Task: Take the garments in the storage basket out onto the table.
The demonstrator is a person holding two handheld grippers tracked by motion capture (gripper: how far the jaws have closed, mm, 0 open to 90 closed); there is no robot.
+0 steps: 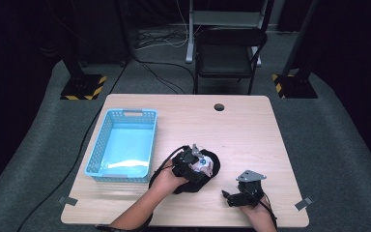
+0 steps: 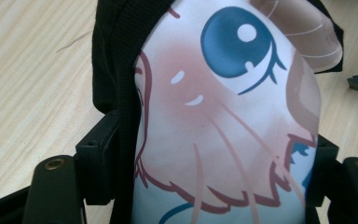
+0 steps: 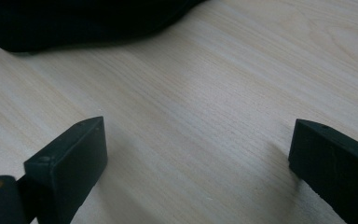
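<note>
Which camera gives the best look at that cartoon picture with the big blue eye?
The left gripper view: the cartoon print is close up between the left claw's jaws. The high view shows it small; the right gripper view catches just black fabric.

A black pouch (image 2: pixel 116 70) bears a white panel printed with a blue cartoon eye, pink blush and brown lines; a light-blue basket (image 1: pixel 124 145) sits on the pale wood-grain table (image 1: pixel 241 130).
</note>
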